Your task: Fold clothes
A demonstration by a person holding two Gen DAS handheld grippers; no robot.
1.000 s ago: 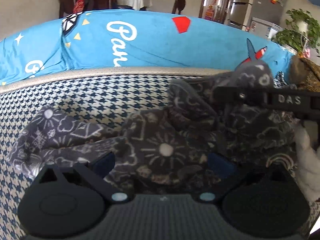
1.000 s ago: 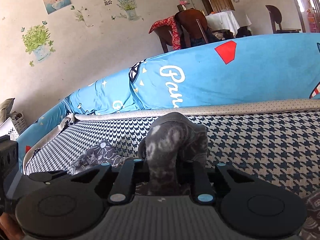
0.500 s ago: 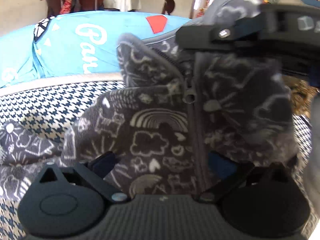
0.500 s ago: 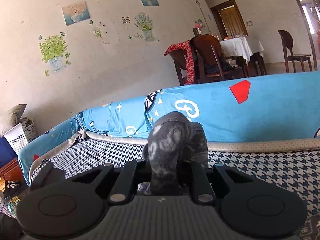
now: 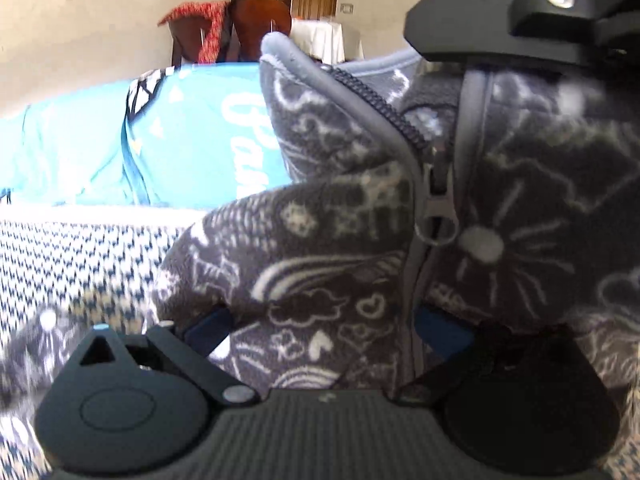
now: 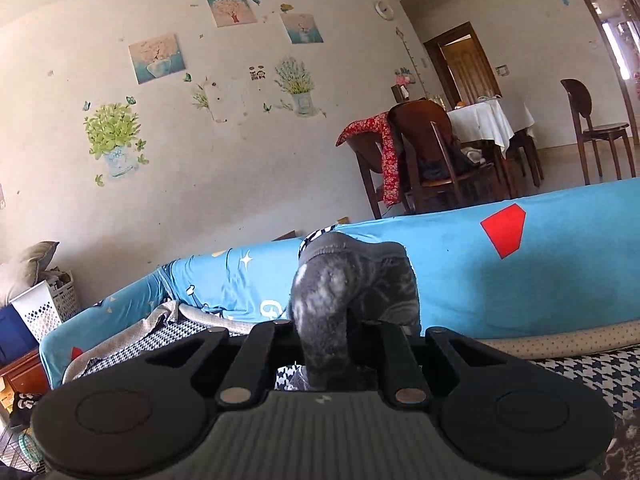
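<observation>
At centre and right of the left wrist view, a grey fleece garment with white doodle print is hanging close to the lens, its zipper pull sitting just right of centre with the toothed track running up toward the collar at upper centre. The left gripper is standing with its jaws wide, blue pads showing at either side of the draped cloth; whether they are pinching any of it cannot be told, as fleece is covering the gap. In the upper right corner the right gripper is appearing as a black bar clamped over the top of the fleece. The houndstooth cover is lying at lower left, the blue sheet behind it. Risk noted: the zipper's weight is pulling on one held point, so the panels may be twisting out of line. At lower centre of the right wrist view, the right gripper is standing with its jaws narrow, biting a thick roll of the same garment that is rising between them against the blue sheet at mid frame. Risk noted: a bunched roll is a poor hold, and plush fleece may be creeping out under its own load, dropping the piece crumpled onto the houndstooth cover at lower right.
</observation>
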